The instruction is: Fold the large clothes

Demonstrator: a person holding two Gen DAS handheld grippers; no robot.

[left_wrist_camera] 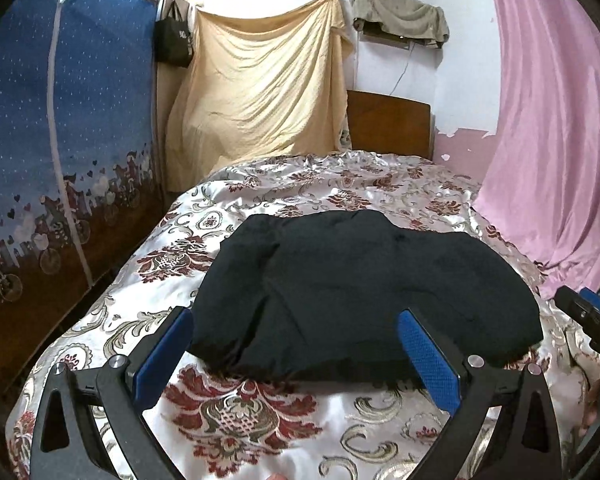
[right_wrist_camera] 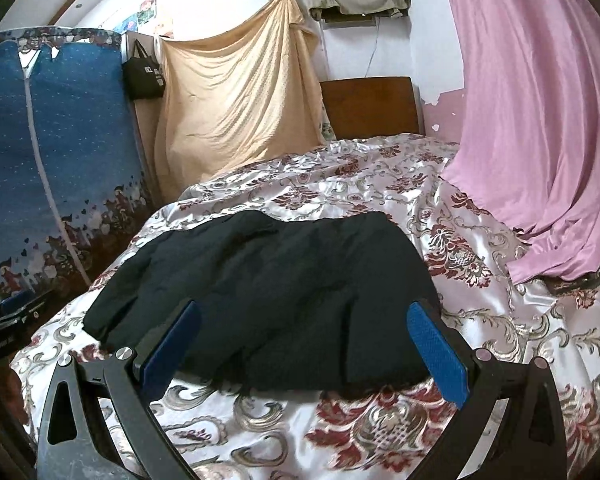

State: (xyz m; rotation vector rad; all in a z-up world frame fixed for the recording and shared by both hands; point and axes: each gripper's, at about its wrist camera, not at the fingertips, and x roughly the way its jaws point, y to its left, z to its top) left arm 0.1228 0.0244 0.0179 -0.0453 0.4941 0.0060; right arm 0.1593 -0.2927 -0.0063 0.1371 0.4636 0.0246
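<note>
While lying folded into a compact dark bundle mid-bed, black garment on the floral bedspread, nothing clamped. Left gripper and right gripper both spread wide, empty, poised over the near hem. Judged between folds or near completion; next, likely closing on the near edge for a further fold.

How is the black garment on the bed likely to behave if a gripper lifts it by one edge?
The black garment would probably droop and unfold: it lies in soft, rumpled layers. It looks thick, so perhaps bulky for one pinch. The floral bedspread looks glossy, so a push may slide the garment rather than fold it.
</note>
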